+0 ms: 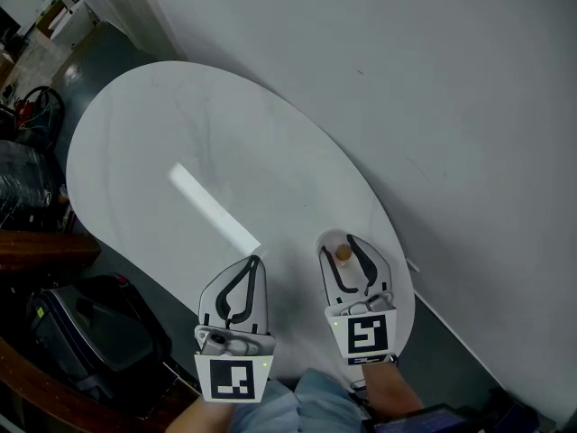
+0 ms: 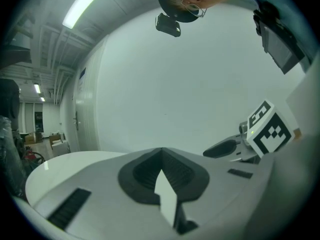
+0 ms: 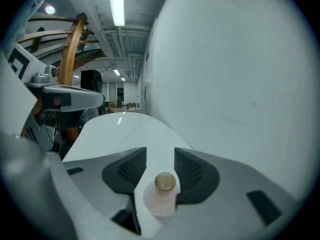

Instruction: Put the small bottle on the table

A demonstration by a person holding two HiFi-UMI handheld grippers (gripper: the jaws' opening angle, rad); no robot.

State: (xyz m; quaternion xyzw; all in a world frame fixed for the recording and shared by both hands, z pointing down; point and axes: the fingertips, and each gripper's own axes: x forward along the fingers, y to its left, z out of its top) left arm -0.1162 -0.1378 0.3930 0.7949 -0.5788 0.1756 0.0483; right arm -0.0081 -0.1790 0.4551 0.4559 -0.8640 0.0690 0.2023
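No words, numbers or brand names can be read anywhere. The only printed marks are black-and-white square patterns on the left marker cube (image 1: 233, 379) and the right marker cube (image 1: 365, 335); neither carries letters.

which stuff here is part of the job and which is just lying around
Job:
- bottle, standing between the jaws of the open right gripper
- table under it

Lying about:
- left gripper, shut and empty
- black bag on the floor
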